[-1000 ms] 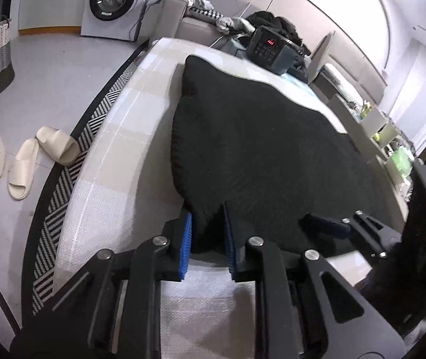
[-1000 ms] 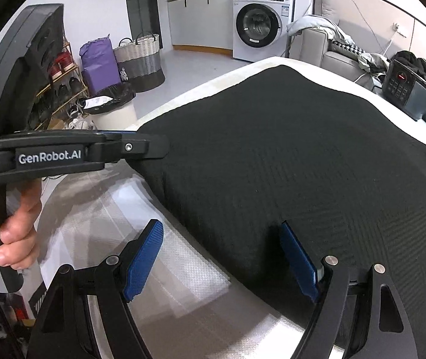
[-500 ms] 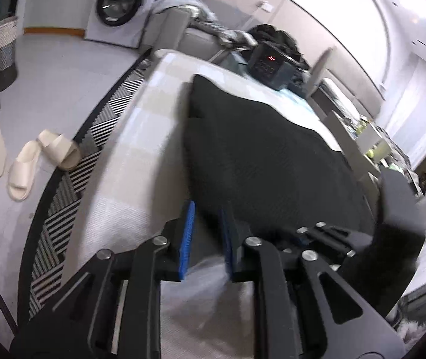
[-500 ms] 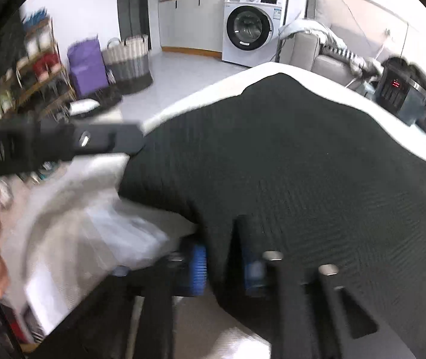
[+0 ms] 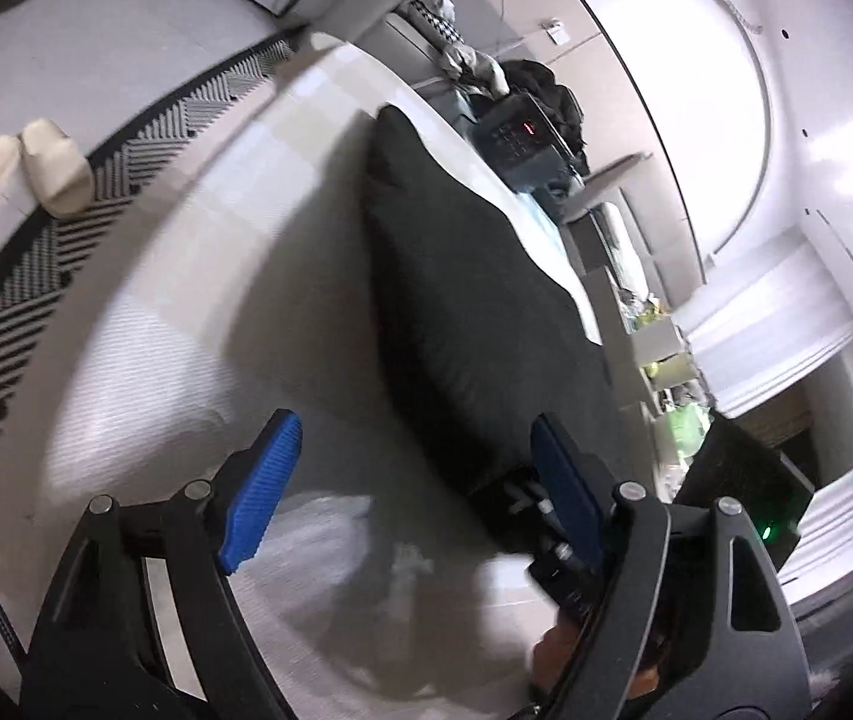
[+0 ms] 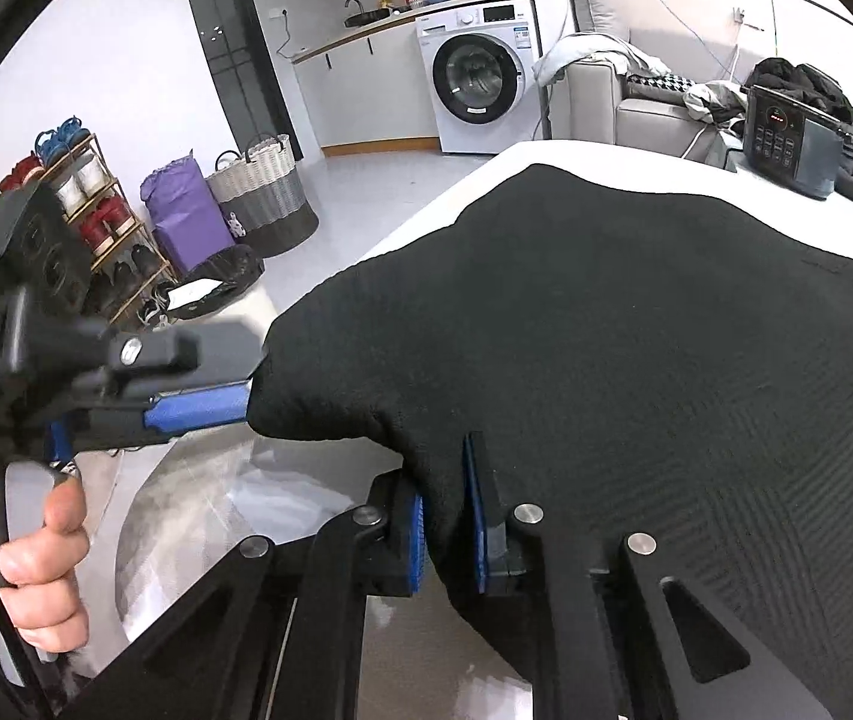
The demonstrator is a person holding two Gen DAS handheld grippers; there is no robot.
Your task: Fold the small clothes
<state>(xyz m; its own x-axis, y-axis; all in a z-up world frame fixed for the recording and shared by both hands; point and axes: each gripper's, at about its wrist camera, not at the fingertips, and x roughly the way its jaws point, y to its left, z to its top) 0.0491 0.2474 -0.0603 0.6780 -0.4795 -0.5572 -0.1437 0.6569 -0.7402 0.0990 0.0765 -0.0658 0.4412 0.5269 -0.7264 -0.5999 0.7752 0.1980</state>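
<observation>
Right wrist view first: my right gripper point(image 6: 449, 531) is clamped on the near edge of the black knit garment point(image 6: 636, 360), blue pads pressed in with a fold of the cloth bunched between them. That garment is spread wide across the white table point(image 6: 546, 153), running away from me toward the black appliance with the red display point(image 6: 786, 144) at the far end. Over on the left of this view, my left gripper point(image 6: 228, 387) comes in sideways, its blue pad just at the garment's near-left corner, my hand point(image 6: 36, 564) wrapped around its handle. Left wrist view now, a bit blurred: the left gripper point(image 5: 414, 489) has just been opening, and its jaws stand wide apart, with the edge of the black cloth lying between them and neither pad pressing on it. The garment point(image 5: 462, 276) stretches up the frame along the table point(image 5: 198, 276), its near corner slightly raised off the surface. Beyond the table edge I see a striped rug point(image 5: 18, 276) and a pair of pale slippers point(image 5: 24, 174) on the floor. Back by the wall, a washing machine point(image 6: 474, 78) and a woven basket point(image 6: 261, 192).
</observation>
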